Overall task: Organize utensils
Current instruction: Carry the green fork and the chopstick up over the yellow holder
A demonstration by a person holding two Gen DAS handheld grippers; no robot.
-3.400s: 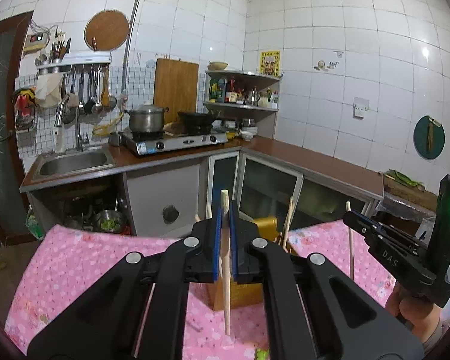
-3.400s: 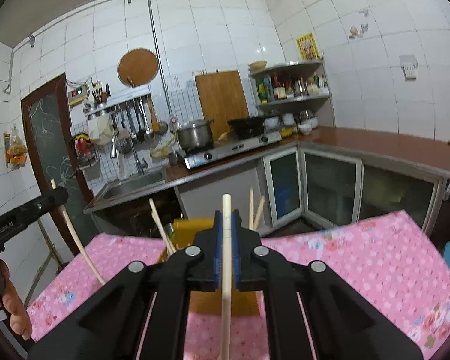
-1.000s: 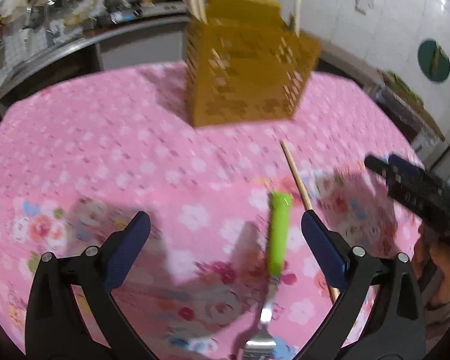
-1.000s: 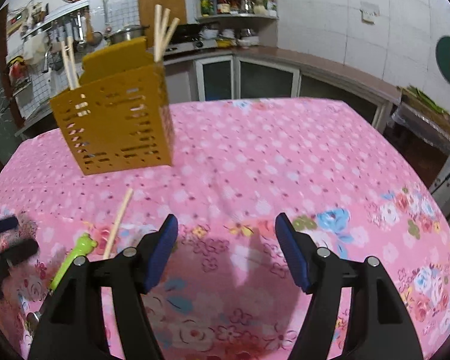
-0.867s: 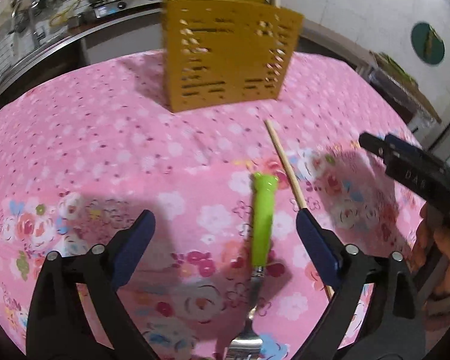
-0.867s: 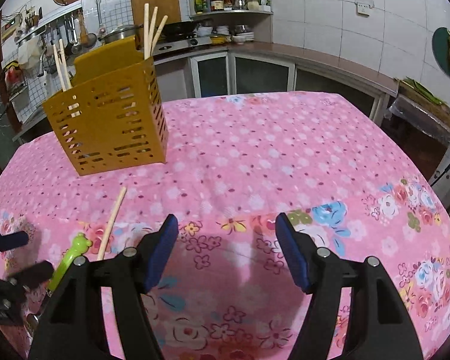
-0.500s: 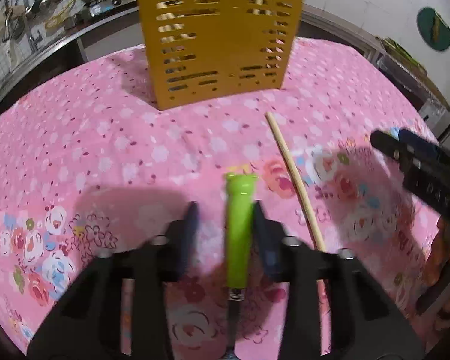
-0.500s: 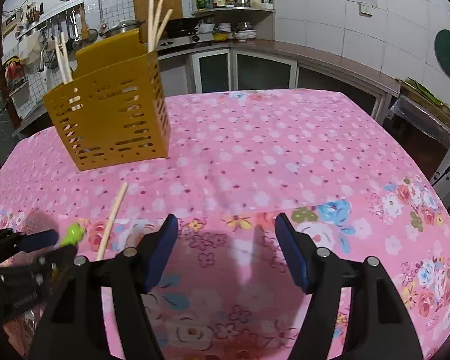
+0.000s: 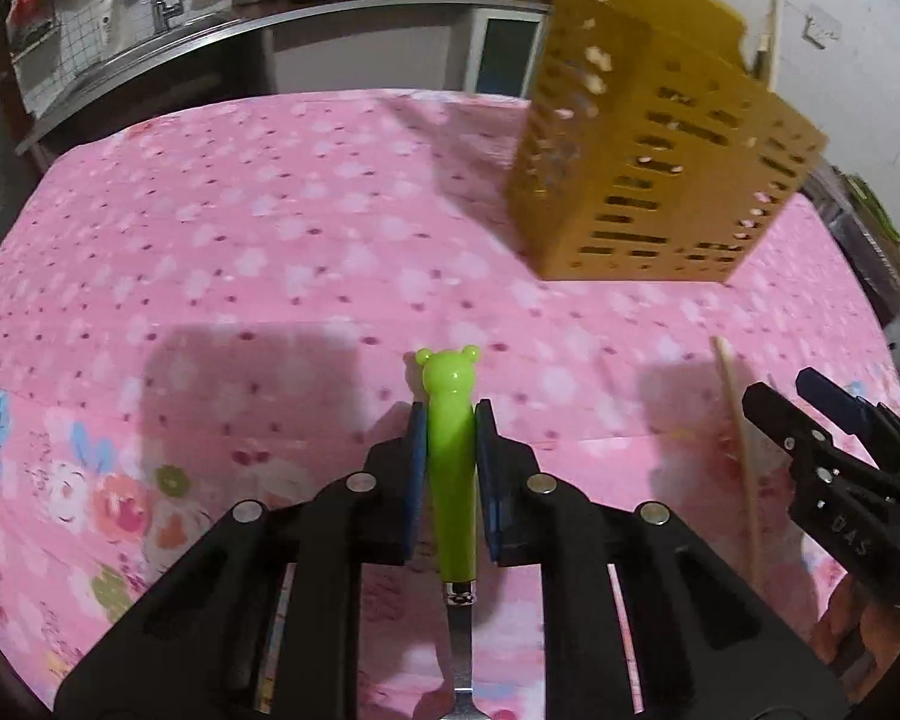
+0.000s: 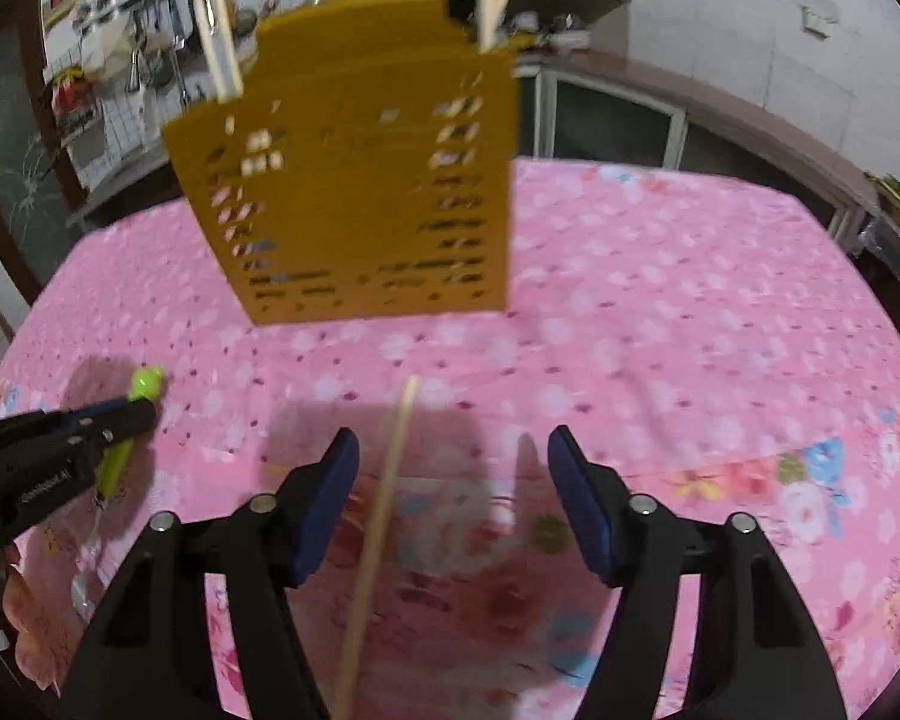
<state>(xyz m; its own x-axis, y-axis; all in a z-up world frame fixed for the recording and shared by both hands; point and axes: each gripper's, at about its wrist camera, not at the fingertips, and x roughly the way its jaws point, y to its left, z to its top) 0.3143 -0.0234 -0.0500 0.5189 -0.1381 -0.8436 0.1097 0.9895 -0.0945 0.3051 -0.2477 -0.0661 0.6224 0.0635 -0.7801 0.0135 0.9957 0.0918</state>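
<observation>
A fork with a green frog-shaped handle (image 9: 447,378) lies on the pink floral tablecloth (image 9: 240,240). My left gripper (image 9: 450,420) has its blue pads pressed on both sides of that handle, and its jaws are still closing. One loose wooden chopstick (image 10: 384,498) lies on the cloth between the fingers of my right gripper (image 10: 453,456). Those jaws are closing too, but the pads stand clear of the stick. The yellow slotted utensil holder (image 10: 360,198) stands farther back with several chopsticks (image 10: 216,42) upright in it.
In the left wrist view the right gripper (image 9: 810,414) sits at the right edge beside the chopstick (image 9: 738,420). In the right wrist view the left gripper (image 10: 132,414) holds the fork (image 10: 144,384) at far left. Kitchen counter and sink (image 9: 150,42) lie beyond the table.
My left jaws went from wide open around the fork to closed on its green handle. The right gripper moved left over the loose chopstick and its jaws narrowed.
</observation>
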